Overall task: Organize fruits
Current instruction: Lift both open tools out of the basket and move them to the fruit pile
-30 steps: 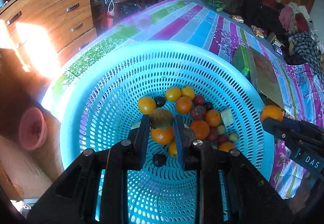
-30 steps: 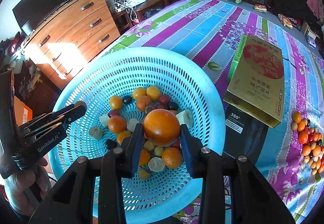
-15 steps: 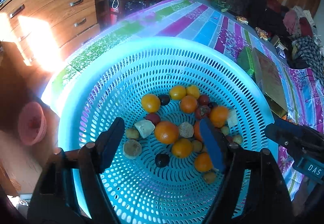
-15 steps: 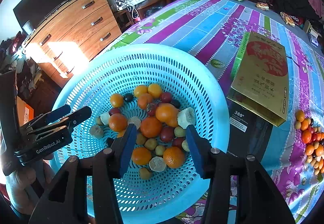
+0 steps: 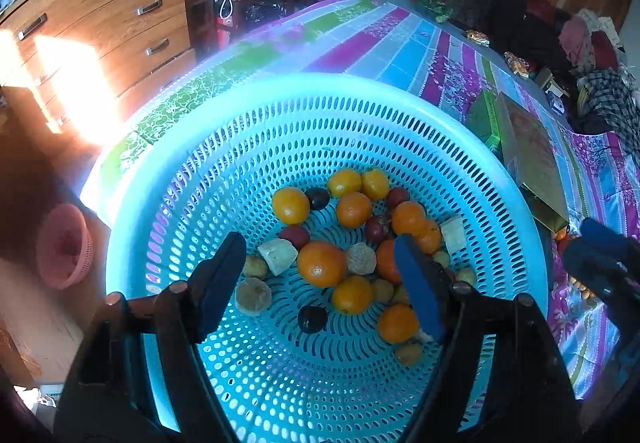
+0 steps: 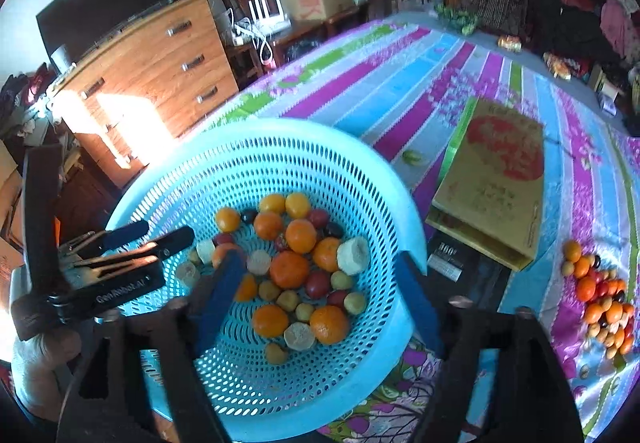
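Note:
A large turquoise perforated basket (image 5: 208, 179) (image 6: 372, 171) stands on the striped tablecloth and holds several oranges (image 5: 321, 263) (image 6: 289, 269), dark red plums (image 6: 318, 284) and small pale fruits. My left gripper (image 5: 320, 275) is open and empty above the basket's near side; it also shows at the left of the right wrist view (image 6: 132, 239). My right gripper (image 6: 320, 283) is open and empty above the basket; it shows at the right edge of the left wrist view (image 5: 600, 255). A pile of loose fruit (image 6: 600, 295) lies on the cloth at the right.
A flat gold and green box (image 6: 496, 179) lies on the cloth right of the basket. A wooden chest of drawers (image 6: 148, 75) stands at the left past the table edge. A pink basket (image 5: 64, 247) sits on the floor at the left. Clothes are heaped at the far right.
Both grippers opened: the left let go of a brownish fruit, the right dropped an orange into the basket. Both have pulled back and up from the fruit.

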`<state>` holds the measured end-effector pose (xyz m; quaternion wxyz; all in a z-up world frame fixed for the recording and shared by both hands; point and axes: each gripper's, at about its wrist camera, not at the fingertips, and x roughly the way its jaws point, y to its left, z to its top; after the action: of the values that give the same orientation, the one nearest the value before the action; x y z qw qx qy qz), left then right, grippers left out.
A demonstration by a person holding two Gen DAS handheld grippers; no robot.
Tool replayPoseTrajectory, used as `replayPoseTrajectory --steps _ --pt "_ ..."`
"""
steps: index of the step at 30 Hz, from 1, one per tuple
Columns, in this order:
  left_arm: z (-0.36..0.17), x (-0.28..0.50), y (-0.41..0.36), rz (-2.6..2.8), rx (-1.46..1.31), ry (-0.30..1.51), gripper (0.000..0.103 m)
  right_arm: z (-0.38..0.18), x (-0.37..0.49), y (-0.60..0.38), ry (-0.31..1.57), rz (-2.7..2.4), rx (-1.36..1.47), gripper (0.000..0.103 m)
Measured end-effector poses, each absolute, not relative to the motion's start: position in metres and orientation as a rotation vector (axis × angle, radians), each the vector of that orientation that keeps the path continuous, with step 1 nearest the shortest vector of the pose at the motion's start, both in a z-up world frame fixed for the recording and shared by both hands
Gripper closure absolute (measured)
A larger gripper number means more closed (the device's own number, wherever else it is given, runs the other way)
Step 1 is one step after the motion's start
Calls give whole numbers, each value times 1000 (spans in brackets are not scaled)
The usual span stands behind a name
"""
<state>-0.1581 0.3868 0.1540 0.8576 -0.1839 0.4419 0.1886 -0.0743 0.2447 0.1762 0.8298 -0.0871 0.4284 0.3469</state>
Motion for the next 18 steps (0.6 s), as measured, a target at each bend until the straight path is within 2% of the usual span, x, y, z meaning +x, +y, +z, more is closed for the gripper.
replayPoseTrajectory --steps 2,3,18 --pt "156 -156 384 377 -391 933 12 183 -75 241 875 734 -181 11" --pt "157 -156 382 372 -391 930 10 186 -76 240 867 735 -181 11" --pt "166 -149 363 400 -357 921 10 189 -74 221 880 769 -142 7"
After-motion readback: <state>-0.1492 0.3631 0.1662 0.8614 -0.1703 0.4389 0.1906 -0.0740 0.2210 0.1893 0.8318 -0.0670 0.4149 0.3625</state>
